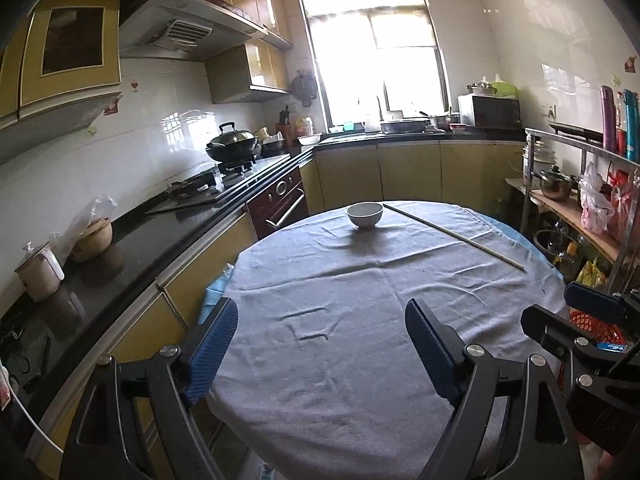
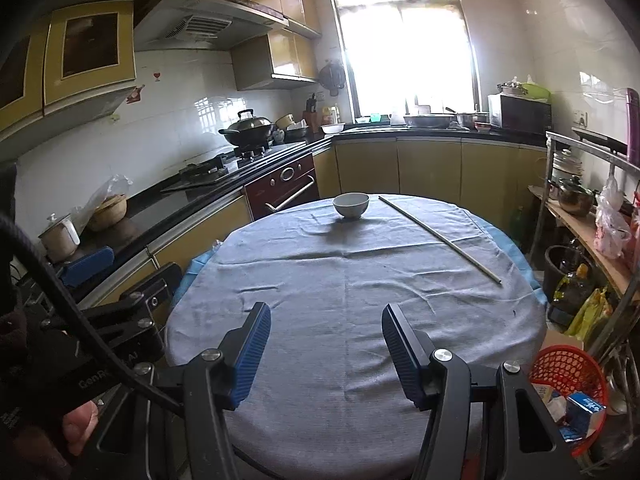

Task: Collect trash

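Red mesh basket (image 2: pixel 568 376) off the table's (image 2: pixel 344 280) near right edge, holding blue-white cartons (image 2: pixel 582 410); the left wrist view shows only its rim. Left gripper (image 1: pixel 322 344) wide, empty. Right gripper (image 2: pixel 326 344) narrower, empty. White bowl (image 2: pixel 351 205), long stick (image 2: pixel 438 236) at far edge.

Daylight pours in through the window (image 1: pixel 372 48) at the back, blown out to pure white in both views, and it throws glare patches on the glossy wall tiles (image 1: pixel 180 124). The bowl (image 1: pixel 364 215) casts a soft shadow toward the camera on the grey tablecloth (image 1: pixel 340 300). Fisheye bending curves the counters, corners fall to black, and focus looks reasonably sharp, slightly hazy near the window.
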A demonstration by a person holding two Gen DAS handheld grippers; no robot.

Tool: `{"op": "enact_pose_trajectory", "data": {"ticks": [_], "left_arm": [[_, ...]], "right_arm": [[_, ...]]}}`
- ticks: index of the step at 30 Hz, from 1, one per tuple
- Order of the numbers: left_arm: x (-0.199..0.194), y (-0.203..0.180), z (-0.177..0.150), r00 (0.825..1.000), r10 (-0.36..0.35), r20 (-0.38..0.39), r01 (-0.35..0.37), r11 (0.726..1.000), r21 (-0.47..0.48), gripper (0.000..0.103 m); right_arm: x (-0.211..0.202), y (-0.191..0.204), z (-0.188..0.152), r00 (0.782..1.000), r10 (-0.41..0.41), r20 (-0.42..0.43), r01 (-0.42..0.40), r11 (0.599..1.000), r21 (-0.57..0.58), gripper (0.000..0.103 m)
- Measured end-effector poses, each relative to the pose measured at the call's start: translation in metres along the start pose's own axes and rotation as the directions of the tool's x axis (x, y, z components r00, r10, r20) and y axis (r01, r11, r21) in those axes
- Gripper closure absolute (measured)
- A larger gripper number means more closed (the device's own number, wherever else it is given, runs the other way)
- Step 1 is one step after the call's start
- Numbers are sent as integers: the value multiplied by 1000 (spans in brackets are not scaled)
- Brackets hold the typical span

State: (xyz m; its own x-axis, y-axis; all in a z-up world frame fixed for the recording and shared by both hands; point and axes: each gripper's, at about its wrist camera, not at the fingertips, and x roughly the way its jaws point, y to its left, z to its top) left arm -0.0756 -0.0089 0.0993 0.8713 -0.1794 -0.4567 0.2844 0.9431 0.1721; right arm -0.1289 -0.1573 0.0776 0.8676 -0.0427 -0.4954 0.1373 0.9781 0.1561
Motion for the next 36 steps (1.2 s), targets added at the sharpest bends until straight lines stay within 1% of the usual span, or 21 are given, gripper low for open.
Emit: {"op": "enact_pose_trajectory", "data": {"ticks": [8,13,22,30,36], "left_arm": [[-1,3,1,1000,16,8,-16,1000,-5,17],[-2,7,1,1000,30,8,-30,999,-18,17],[0,7,1,1000,31,0,-31,999,-19,17],[12,10,0,999,34,-22,-35,999,-24,17],[30,8,-1,998,34,-48,-35,999,-23,17]], "right_arm": [[3,5,3,1000,-9,-3,9,1000,9,41],[2,1,6,1000,-9,3,9,999,33,41],[1,5,10,1000,-11,14,11,999,30,41],[12,0,11,1000,-15,0,15,999,37,41],[26,-6,13,1000,-21,-20,22,998,54,41]]}}
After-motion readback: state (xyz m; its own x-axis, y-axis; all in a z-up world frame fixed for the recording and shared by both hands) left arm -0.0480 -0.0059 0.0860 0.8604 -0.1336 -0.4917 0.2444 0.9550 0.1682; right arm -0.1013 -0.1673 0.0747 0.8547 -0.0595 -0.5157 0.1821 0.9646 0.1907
